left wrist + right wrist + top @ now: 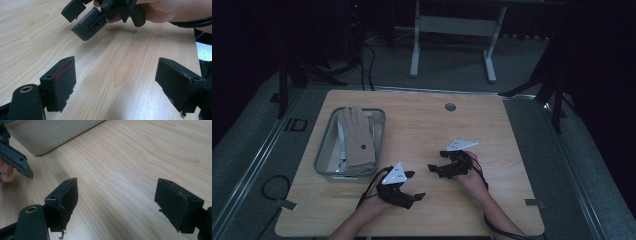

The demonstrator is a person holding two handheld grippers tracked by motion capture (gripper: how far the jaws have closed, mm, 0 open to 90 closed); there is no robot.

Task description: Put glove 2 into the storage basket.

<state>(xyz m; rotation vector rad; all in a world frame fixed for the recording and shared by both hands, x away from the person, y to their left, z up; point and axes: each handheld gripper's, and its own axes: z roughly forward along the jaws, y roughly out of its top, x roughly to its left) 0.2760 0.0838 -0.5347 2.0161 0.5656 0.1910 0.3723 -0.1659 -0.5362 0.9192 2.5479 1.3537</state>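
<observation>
My left gripper (416, 185) is low over the near part of the wooden table (427, 125) and points right. Its jaws stand wide apart, with bare wood between them in the left gripper view (117, 80). My right gripper (437, 161) sits just to its right and points left, toward the other gripper. It is open too, and its own view (117, 200) has nothing between the pads. The right gripper (100, 15), held in a hand, appears at the top of the left gripper view. A jaw of the left gripper (15, 160) reaches in at the left edge of the right gripper view.
A grey bin (324, 150) stands at the table's left with a beige glove (357, 140) draped over it and pale items inside; its wall (50, 132) is close to the right gripper. A round cable hole (450, 107) lies at the back.
</observation>
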